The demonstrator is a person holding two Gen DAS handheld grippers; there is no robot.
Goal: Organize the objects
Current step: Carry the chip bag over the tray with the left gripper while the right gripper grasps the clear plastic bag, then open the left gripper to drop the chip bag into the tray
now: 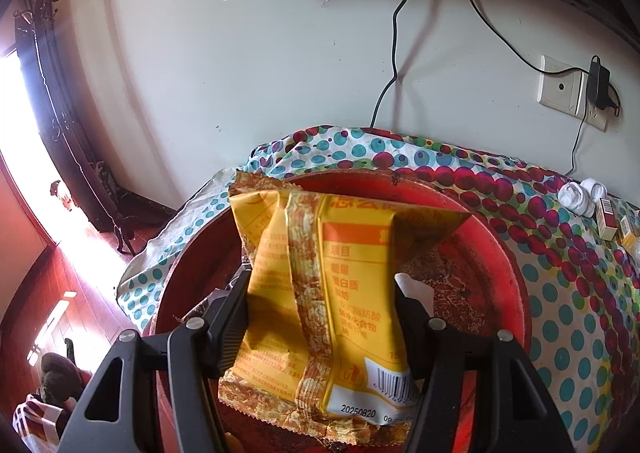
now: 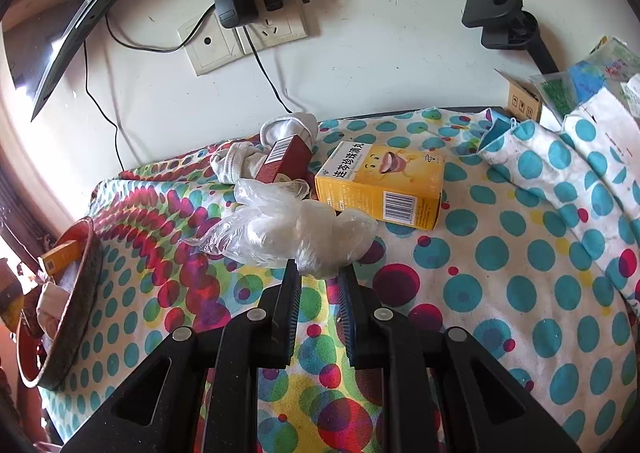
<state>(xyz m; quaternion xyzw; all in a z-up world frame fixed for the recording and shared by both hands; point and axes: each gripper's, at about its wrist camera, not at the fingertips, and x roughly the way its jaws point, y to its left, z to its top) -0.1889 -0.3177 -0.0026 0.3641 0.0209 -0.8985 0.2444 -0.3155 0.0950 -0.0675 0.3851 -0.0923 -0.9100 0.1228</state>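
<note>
My left tongs pinch a yellow snack packet, held upright over the red basin at the end of the counter with its dotted cloth. The step in hand appears to be dropping the packet into the basin; the next move calls for lowering it and spreading the tongs. My right tongs are pressed together on a crumpled clear plastic glove, which rests on the cloth. Just behind it lie a yellow medicine box, a red carton and white socks. A white item already in the basin lies beside the packet.
</note>
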